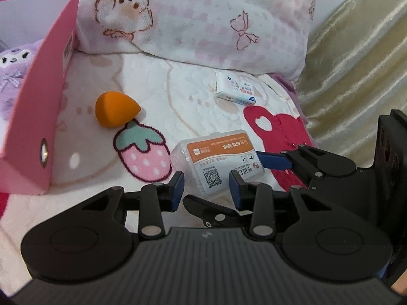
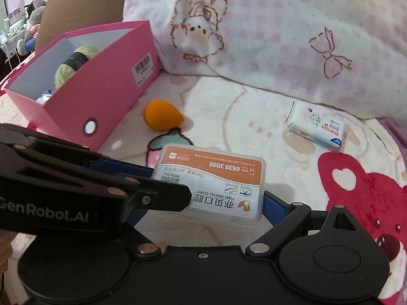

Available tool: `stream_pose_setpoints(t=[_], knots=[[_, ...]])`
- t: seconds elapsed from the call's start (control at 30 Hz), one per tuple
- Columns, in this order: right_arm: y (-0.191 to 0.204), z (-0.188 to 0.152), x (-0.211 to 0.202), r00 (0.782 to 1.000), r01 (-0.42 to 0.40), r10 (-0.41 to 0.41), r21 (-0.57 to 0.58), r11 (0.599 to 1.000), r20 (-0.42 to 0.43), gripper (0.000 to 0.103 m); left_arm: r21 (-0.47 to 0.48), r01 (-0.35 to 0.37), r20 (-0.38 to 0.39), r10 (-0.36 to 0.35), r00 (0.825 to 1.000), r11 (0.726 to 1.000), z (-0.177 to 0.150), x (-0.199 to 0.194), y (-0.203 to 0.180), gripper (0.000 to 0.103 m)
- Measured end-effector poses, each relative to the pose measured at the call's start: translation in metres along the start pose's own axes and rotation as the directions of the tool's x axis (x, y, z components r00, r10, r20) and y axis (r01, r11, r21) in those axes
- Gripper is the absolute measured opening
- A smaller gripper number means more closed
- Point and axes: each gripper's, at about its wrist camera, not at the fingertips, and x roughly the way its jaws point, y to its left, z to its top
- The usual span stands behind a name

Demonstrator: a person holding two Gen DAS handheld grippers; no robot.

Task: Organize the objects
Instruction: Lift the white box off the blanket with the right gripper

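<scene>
A clear plastic floss box [image 2: 216,178] with an orange and white label sits between the blue fingers of my right gripper [image 2: 208,185], which is shut on its two sides. My left gripper [image 1: 206,190] hovers over the near end of the floss box [image 1: 216,160]. Its pads [image 1: 178,190] stand slightly apart and do not press on the box. An orange teardrop sponge [image 1: 117,111] lies on the blanket beside the open pink box [image 1: 38,101]. A small tissue pack [image 1: 235,89] lies further back, near the pillow.
The pink box [image 2: 101,89] holds a green yarn ball [image 2: 76,61] and a purple plush [image 1: 15,71]. A patterned pillow [image 2: 279,25] closes off the back. Gold fabric [image 1: 356,63] borders the right. The blanket [image 2: 229,114] shows strawberry and red bear prints.
</scene>
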Motion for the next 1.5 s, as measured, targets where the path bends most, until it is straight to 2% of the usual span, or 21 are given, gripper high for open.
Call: stream_pose_setpoints(t=[0.3,0.47,0.73,0.87,1.03,1.23,1.5], knots=[[0.032,0.007,-0.037,0.998,-0.009,0.007,0.038,0.999,0.056,0.096,0.046,-0.045,-0.014,0.046,0.999,0.998,0.008,-0.056,-0.013,0.036],[0.054,0.003,-0.055,0.995,-0.022,0.015,0.076,0.997,0.094,0.096,0.069,-0.087,0.001,0.087,0.996,0.994,0.0,-0.087,-0.017,0.037],[0.082,-0.005,-0.085,0.991,-0.014,0.003,0.083,0.996,0.13,0.096,0.1,-0.106,-0.001,0.106,0.994,0.989,-0.012,-0.124,-0.029,0.038],[0.093,-0.008,-0.1,0.993,-0.025,0.011,0.11,0.994,0.121,0.096,0.096,-0.101,-0.012,0.103,0.995,0.99,-0.017,-0.142,-0.031,0.038],[0.116,-0.009,-0.119,0.996,-0.008,0.0,0.089,0.996,0.092,0.096,0.083,-0.087,-0.033,0.09,0.995,0.993,-0.028,-0.167,-0.03,0.038],[0.142,-0.013,-0.137,0.999,-0.013,0.009,0.075,0.997,0.053,0.096,0.062,-0.104,-0.068,0.108,0.992,0.993,-0.038,-0.193,-0.029,0.038],[0.165,-0.006,-0.161,0.997,-0.041,0.036,0.064,0.997,0.069,0.096,0.051,-0.104,-0.029,0.106,0.994,0.993,-0.044,-0.234,-0.026,0.038]])
